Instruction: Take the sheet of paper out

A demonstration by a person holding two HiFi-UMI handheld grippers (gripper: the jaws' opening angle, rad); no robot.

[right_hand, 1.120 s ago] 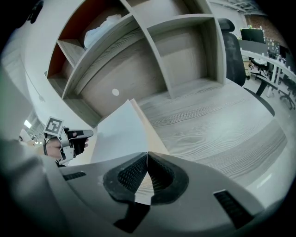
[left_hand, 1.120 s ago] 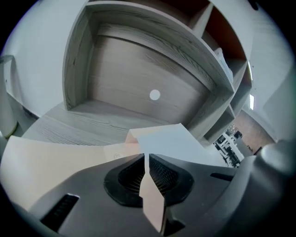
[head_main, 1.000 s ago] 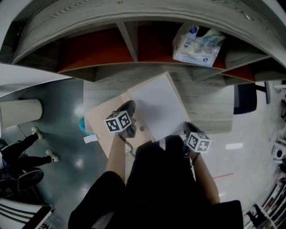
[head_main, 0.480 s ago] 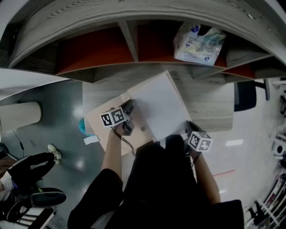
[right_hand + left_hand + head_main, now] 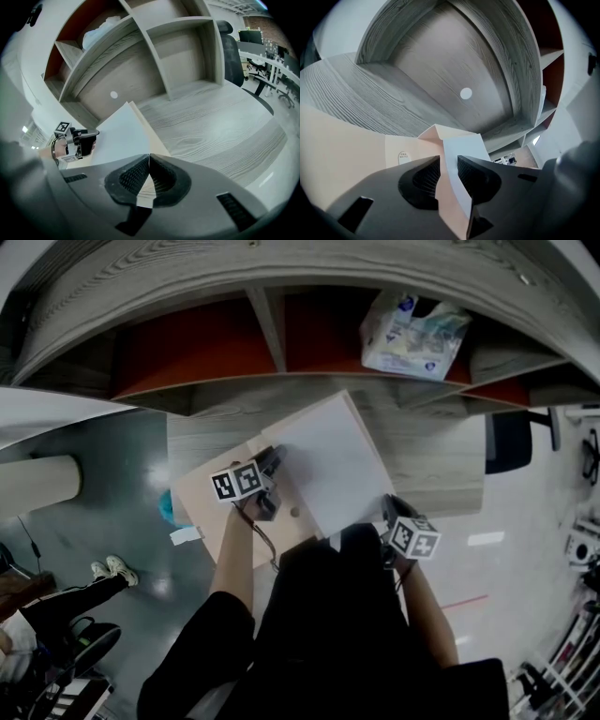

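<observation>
A beige envelope [image 5: 211, 507] lies on the grey wooden desk [image 5: 436, 465]. A white sheet of paper [image 5: 323, 460] sticks out of it toward the right. My left gripper [image 5: 269, 463] is at the envelope's mouth. In the left gripper view its jaws [image 5: 449, 164] are shut on the envelope's beige edge [image 5: 452, 197], with the white sheet [image 5: 461, 147] just beside it. My right gripper [image 5: 387, 509] holds the sheet's near right corner. In the right gripper view its jaws [image 5: 149, 161] are pressed together on that sheet [image 5: 117, 133].
Open shelf compartments with red backs [image 5: 197, 338] run along the desk's far side, and one holds a plastic bag [image 5: 412, 329]. An office chair [image 5: 511, 442] stands at the right. A person's legs [image 5: 66, 610] are on the floor at the left. The desk's right end [image 5: 225, 117] is bare wood.
My left gripper has shifted a little to the left along the envelope. The right gripper and the sheet have hardly moved. The person on the floor at the left has moved.
</observation>
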